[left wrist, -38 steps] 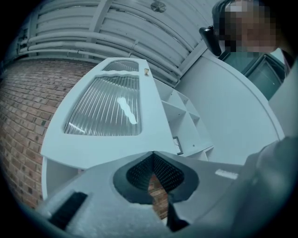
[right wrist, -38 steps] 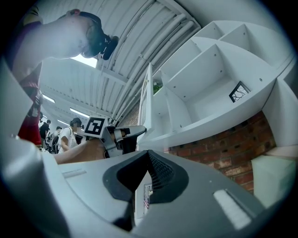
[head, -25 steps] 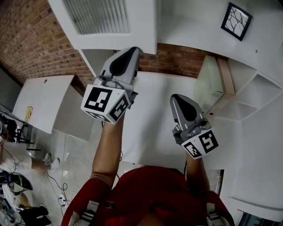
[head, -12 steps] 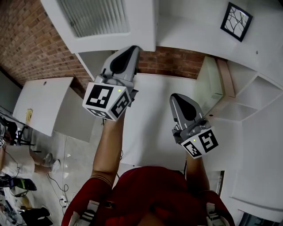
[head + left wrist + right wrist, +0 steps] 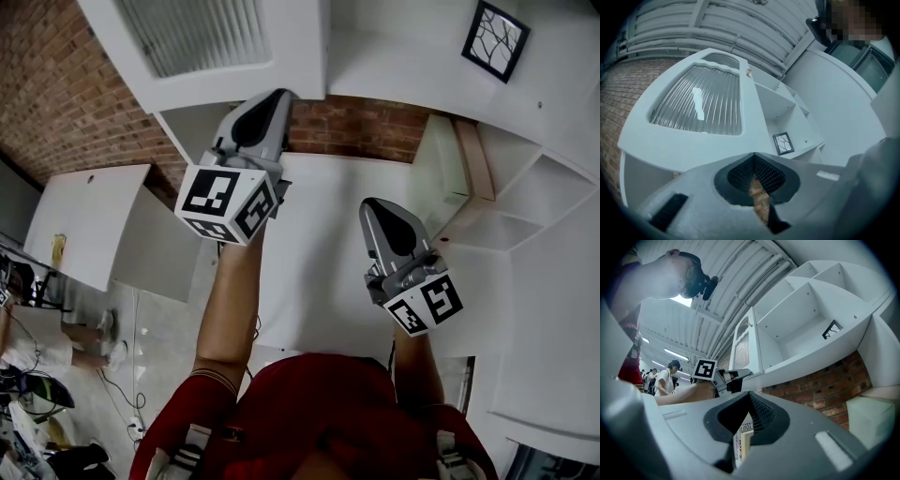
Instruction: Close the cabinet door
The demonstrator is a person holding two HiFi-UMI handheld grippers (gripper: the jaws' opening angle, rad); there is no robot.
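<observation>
The white cabinet door (image 5: 202, 42) with a ribbed glass pane stands swung open from the upper cabinet, at the top left of the head view. My left gripper (image 5: 278, 97) is shut and empty, with its tip right at the door's lower edge. I cannot tell whether it touches. In the left gripper view the door (image 5: 696, 108) fills the space just above the left gripper (image 5: 753, 156). My right gripper (image 5: 373, 203) is held lower and to the right, shut and empty, away from the door. The right gripper view shows the door (image 5: 743, 345) edge-on beyond the right gripper (image 5: 750, 393).
Open white shelves (image 5: 525, 202) run along the right, one holding a small framed picture (image 5: 495, 39). A white counter (image 5: 328, 244) lies below both grippers against a brick wall (image 5: 56, 94). A white panel (image 5: 84, 220) juts out at the left. People stand far off at the left.
My left gripper has moved a little farther forward to the door's lower edge. The right gripper has stayed where it was.
</observation>
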